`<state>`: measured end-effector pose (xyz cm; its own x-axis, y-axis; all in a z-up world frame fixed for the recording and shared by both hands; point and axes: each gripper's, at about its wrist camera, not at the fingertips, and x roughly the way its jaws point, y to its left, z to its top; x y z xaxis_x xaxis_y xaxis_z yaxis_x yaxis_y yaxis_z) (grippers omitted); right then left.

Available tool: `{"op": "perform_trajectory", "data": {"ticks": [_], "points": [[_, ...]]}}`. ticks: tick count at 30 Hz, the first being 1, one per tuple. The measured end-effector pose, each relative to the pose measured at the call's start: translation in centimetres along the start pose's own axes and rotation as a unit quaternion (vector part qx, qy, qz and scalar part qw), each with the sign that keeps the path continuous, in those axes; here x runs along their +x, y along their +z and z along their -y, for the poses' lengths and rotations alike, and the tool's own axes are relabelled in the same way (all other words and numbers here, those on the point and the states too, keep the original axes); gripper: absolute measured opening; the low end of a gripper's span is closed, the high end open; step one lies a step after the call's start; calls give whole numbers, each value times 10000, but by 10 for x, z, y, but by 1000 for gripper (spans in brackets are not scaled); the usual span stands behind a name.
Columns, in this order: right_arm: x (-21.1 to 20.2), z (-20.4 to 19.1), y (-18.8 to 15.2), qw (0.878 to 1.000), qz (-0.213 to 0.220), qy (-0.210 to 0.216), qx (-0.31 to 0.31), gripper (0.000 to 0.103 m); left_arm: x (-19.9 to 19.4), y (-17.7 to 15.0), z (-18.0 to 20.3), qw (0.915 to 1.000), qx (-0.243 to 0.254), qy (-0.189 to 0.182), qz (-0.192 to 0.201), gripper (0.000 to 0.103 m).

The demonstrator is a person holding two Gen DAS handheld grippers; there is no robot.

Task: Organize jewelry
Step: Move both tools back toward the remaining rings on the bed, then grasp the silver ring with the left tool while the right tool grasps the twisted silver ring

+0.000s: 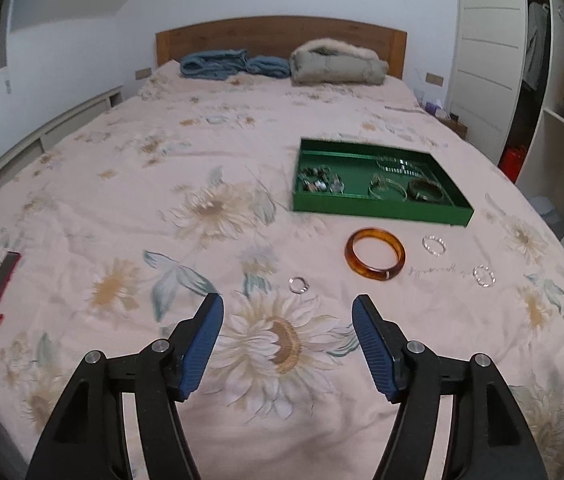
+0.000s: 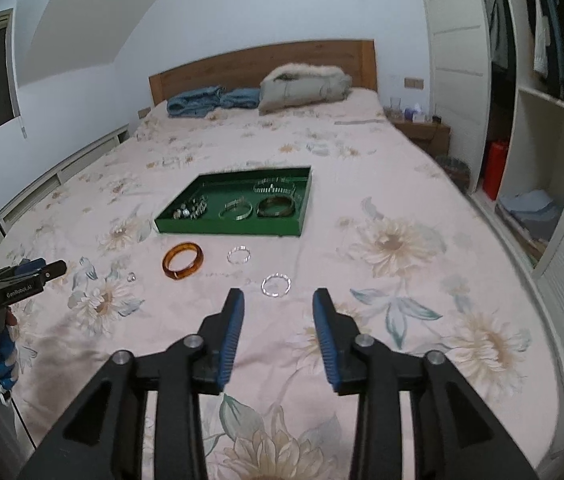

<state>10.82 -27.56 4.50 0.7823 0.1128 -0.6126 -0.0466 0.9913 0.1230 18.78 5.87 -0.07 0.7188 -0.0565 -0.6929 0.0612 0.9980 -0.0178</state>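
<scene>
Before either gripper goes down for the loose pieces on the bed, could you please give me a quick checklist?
1. Left gripper open and empty: ok.
2. Right gripper open and empty: ok.
3. Small ring ahead of the left gripper, unobstructed: ok.
4. Clear bracelet just ahead of the right gripper: ok.
5. Green tray has bare floor left: ok.
6. Amber bangle lying flat, outside the tray: ok.

A bedroom in a home is shown. Most of each view is filled by a wide bed spread with a pink floral cover, backed by a wooden headboard. Folded clothing is laid near the headboard. An open wardrobe with hung garments and a bedside table are seen alongside.
</scene>
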Motion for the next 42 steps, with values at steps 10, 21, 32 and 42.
{"op": "perform_trajectory", "data": {"ticks": [10, 21, 32, 42], "points": [[112, -12, -4, 9965, -678, 401, -263, 34, 81, -6, 2, 9994, -6, -87, -333, 66], [202, -23, -3, 9887, -1327, 379, -589, 27, 126, -6, -1, 9985, 38, -113, -542, 65], [229, -19, -9, 9816, -1703, 530, -680, 4, 143, -8, 2, 9965, 140, -381, -728, 31], [207, -16, -11, 9871, -1397, 709, -326, 3, 123, -8, 4, 9969, 244, -409, -626, 20]]}}
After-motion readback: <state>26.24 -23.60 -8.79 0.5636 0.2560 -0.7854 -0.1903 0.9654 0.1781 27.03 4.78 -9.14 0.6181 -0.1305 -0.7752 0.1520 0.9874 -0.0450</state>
